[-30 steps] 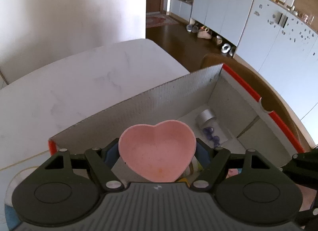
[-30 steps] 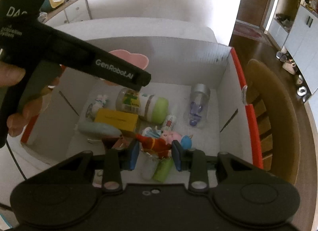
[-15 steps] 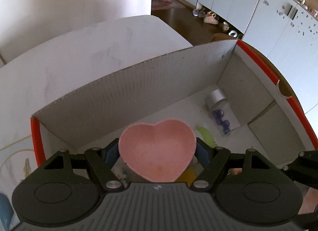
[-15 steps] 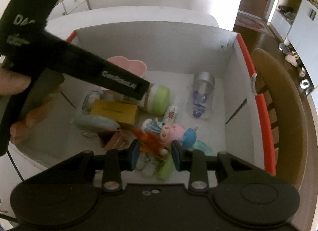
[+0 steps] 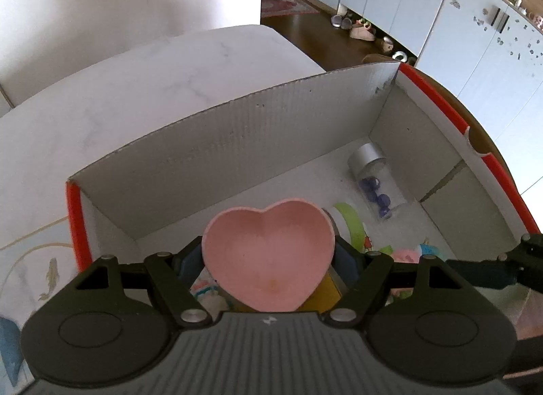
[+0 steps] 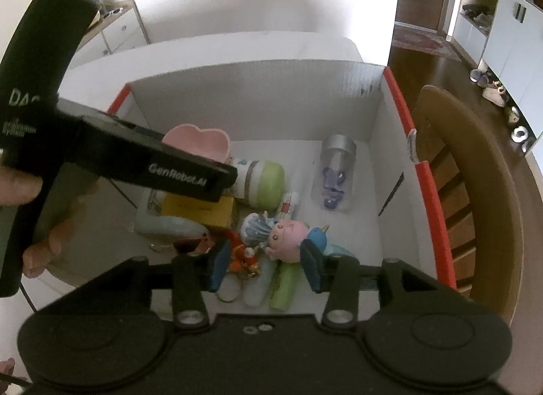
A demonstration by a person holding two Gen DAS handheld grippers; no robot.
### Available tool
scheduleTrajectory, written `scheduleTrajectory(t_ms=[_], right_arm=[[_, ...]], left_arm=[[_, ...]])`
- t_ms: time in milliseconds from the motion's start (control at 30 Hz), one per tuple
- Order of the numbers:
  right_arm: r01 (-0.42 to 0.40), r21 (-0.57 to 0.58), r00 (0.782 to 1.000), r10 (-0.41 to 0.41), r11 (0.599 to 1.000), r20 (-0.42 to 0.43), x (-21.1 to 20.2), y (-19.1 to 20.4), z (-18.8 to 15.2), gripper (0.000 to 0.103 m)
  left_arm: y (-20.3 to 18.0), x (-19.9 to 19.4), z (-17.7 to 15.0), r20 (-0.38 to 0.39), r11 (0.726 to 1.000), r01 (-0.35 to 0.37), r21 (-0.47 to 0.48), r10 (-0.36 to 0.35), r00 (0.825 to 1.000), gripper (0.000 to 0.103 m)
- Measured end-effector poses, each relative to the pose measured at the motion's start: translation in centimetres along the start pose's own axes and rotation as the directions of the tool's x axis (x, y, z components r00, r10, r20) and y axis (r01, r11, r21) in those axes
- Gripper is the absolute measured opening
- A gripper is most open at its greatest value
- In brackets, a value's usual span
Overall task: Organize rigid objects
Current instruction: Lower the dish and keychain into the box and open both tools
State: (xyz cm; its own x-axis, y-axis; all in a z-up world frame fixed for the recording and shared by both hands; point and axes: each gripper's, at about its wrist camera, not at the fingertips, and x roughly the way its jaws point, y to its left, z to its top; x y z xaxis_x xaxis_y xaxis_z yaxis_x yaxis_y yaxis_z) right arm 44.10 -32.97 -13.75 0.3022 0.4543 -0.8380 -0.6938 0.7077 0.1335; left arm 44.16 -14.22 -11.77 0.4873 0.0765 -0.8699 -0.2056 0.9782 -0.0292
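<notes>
Pink heart bowl (image 5: 268,259) — white box, red rim (image 6: 427,177) — green-capped bottle (image 6: 264,184), yellow carton (image 6: 200,211).

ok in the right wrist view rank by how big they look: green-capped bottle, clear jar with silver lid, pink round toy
1. green-capped bottle and clear jar with silver lid: look about alike, and the bottle is partly hidden
2. pink round toy: smallest, though nearest the camera

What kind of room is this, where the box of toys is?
Probably a home's dining or living area: a white table holding the cardboard box, a wooden chair beside it, white cupboards, and shoes on the wooden floor.
</notes>
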Motion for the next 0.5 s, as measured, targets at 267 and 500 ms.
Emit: scheduleTrajectory(t_ms=[267,500], right_arm=[[-0.004,0.032,0.999,0.003,0.999,0.038,-1.6,0.0,-0.5,0.051],[-0.017,0.048,0.995,0.013,0.999,0.098,-4.1,0.4,-0.5,0.058]], left_arm=[[-0.1,-3.2,-0.8,0.063,1.0,0.021,-0.001,-0.021,0.998,0.078],[0.2,-6.8,-1.9,0.128,0.999,0.036,-0.007,-0.035,0.991,0.078]])
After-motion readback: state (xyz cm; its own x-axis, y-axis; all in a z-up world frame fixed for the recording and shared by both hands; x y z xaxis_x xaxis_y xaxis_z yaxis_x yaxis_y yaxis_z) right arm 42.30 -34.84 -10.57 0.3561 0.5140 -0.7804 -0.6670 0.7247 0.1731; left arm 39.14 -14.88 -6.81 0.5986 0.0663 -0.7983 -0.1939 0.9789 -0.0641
